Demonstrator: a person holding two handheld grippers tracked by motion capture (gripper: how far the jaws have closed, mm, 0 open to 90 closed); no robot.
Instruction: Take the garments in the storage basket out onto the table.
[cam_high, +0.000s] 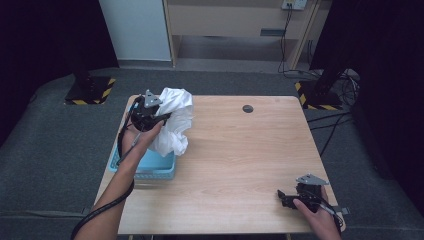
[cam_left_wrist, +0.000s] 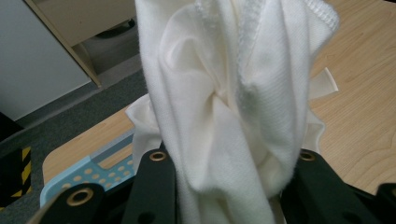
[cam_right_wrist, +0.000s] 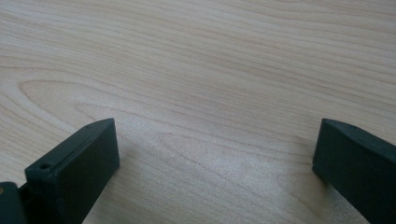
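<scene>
The left gripper (cam_high: 150, 116) sits at the left centre of the high view, its jaws clamped on a bunch of white cloth (cam_high: 175, 125); in the left gripper view the two black jaws rise from the bottom edge with the cloth (cam_left_wrist: 229, 102) pinched between them and billowing up to the top of the frame in soft folds, a stitched hem running down its middle. The cloth hangs lifted, its lower folds draping over the near corner of a light blue basket (cam_high: 150, 167) that stands on the left edge of the wooden table (cam_high: 235, 160). The left hand (cam_high: 142, 137) grips the tool from below, the bare forearm slanting up from the bottom left of the frame, wrist bent so the gripper points toward the frame's right. Well apart, at the lower right of the high view, the right gripper (cam_high: 287, 197) rests low on the table, held by the right hand (cam_high: 312, 207) coming in from the bottom edge. In the right gripper view its jaws stand wide apart with bare wood grain (cam_right_wrist: 201, 93) between them.
</scene>
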